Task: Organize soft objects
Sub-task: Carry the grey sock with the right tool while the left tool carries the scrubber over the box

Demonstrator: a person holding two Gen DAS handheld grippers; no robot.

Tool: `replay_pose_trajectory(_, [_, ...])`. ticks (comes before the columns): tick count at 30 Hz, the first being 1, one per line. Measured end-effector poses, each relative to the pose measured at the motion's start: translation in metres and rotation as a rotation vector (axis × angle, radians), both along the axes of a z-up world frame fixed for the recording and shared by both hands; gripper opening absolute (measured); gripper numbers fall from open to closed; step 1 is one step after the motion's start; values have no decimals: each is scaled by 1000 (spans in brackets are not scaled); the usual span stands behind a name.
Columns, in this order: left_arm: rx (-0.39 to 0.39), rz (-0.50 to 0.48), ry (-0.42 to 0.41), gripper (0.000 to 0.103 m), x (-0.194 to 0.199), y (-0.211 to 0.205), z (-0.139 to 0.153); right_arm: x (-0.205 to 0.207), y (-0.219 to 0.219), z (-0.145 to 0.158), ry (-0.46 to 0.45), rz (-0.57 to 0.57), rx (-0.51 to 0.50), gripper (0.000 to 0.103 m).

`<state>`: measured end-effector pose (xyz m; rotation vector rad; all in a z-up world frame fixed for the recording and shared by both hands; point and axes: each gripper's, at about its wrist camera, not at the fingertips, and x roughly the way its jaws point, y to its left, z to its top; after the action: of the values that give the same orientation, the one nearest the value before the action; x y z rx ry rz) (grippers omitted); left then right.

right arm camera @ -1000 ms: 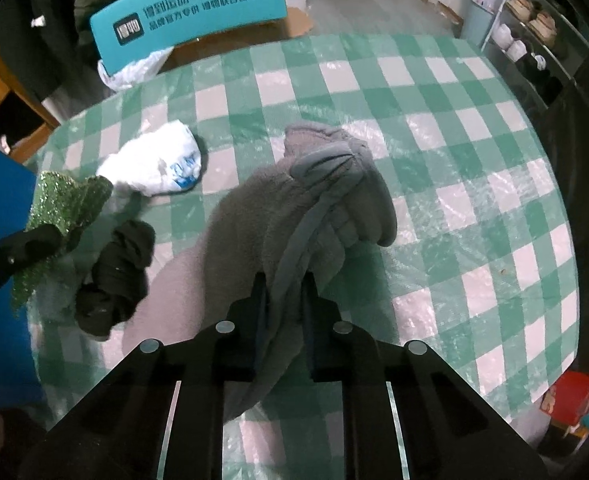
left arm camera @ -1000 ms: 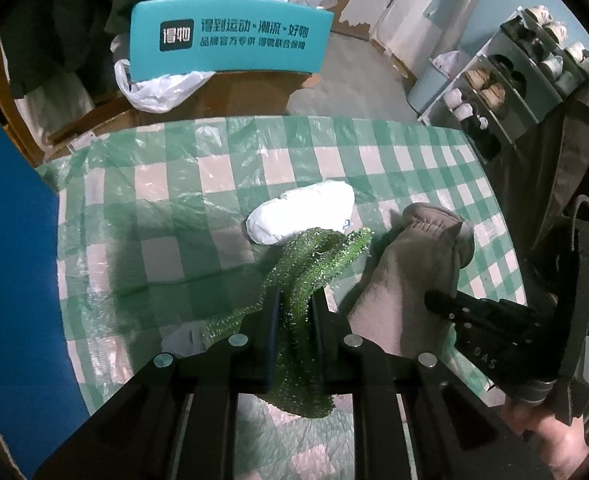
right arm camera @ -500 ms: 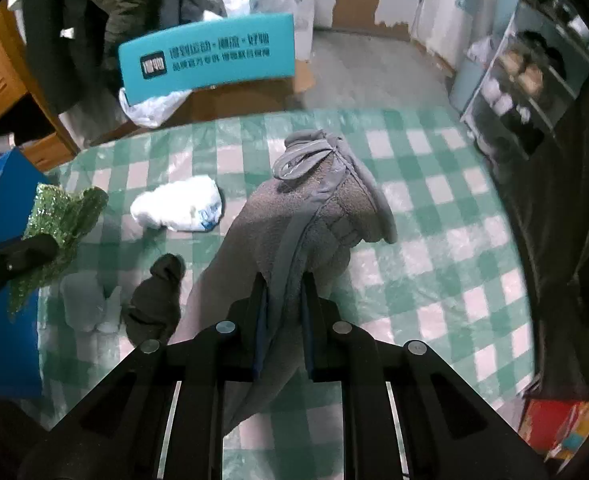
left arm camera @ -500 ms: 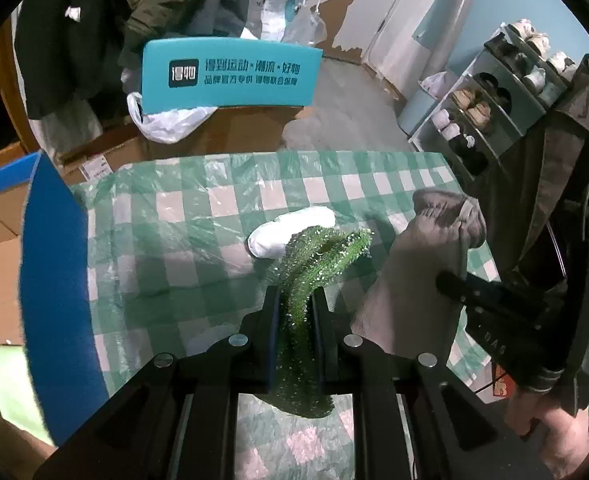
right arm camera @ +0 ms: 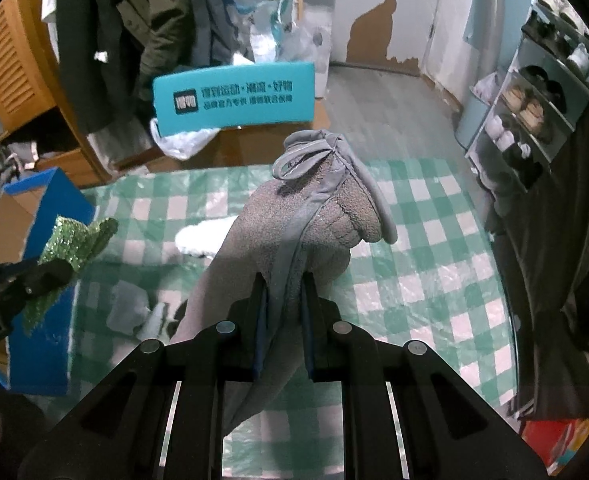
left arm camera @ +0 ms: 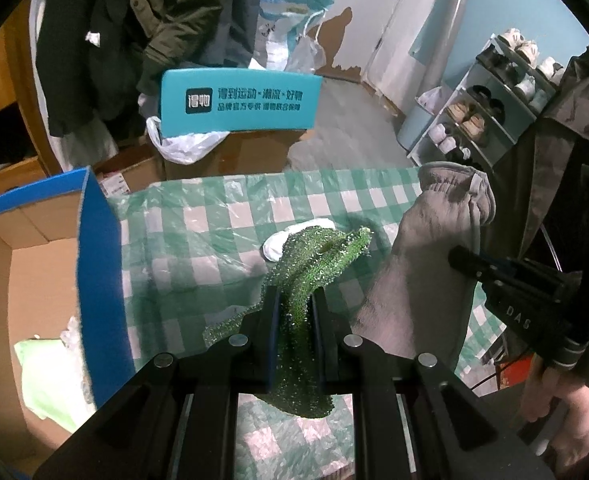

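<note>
Above the checked tabletop (left arm camera: 198,240) both loads have risen since a second ago: my left tool (left arm camera: 294,300) pinches the green sparkly cloth (left arm camera: 314,264), my right tool (right arm camera: 282,284) pinches the grey fleece garment (right arm camera: 314,224), so I judge the blue-walled box (left arm camera: 94,280) comes next

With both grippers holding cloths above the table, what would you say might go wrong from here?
The left gripper pinches only a narrow fold of the green glittery cloth; it may slip out before reaching the cardboard box. The grey fleece cloth in the right gripper hangs low and could drag the white bundle or the small items on the checked tablecloth.
</note>
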<state>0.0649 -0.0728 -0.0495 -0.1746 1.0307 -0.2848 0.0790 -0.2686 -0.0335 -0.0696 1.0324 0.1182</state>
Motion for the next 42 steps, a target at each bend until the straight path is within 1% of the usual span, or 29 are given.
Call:
replay_pose_trajectory(9, [15,15,-47,14,-17,15,17,-6,14,20,-41,33,6,13])
replay_pose_trajectory(21, [10,47,-77,14,-33,38,31,-14,40,42,-78,89,28,13])
replay_pose_trajectory(32, [11,100,-108,14,-50,71,42,-18,79,61,-108,165,46,13])
replay_pose_trajectory(42, [15,168,-125,14,-63,109,49,-18,129,72,-113,248,71,13])
